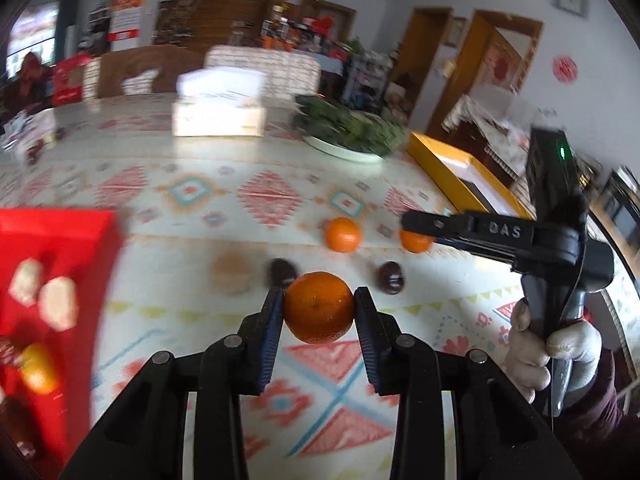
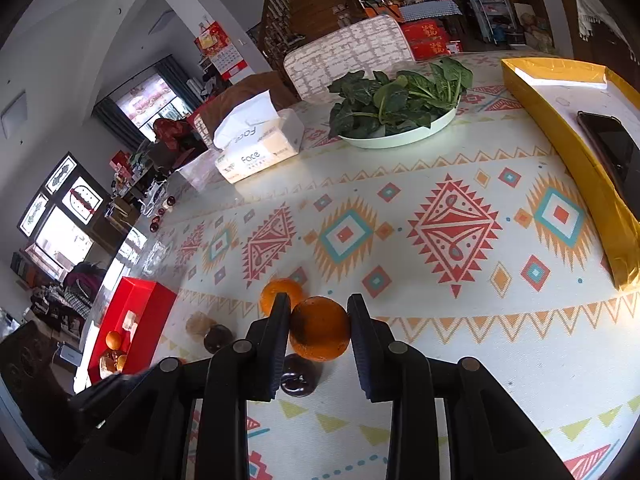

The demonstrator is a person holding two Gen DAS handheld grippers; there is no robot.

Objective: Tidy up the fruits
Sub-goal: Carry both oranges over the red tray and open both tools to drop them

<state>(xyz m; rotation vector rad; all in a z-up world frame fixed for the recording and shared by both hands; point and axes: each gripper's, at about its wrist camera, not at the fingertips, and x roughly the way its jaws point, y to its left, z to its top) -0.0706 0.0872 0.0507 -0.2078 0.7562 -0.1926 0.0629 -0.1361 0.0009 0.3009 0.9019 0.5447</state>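
Observation:
In the left wrist view my left gripper (image 1: 319,292) is shut on an orange (image 1: 319,307), pads pressing both its sides. A red box (image 1: 60,240) at the left holds several fruits. On the patterned cloth lie a loose orange (image 1: 342,234), two dark round fruits (image 1: 282,271) (image 1: 392,278) and a pale one (image 1: 232,272). My right gripper (image 2: 320,300) is shut on a second orange (image 2: 320,334). Behind its left finger sits the loose orange (image 2: 280,294), with a dark fruit (image 2: 297,376) below. The red box (image 2: 132,320) stands far left.
A tissue box (image 2: 260,148) and a white plate of leafy greens (image 2: 400,136) stand at the back of the table. A yellow box (image 2: 560,120) with a phone (image 2: 612,148) on it runs along the right edge. A gloved hand (image 1: 560,344) holds the right gripper.

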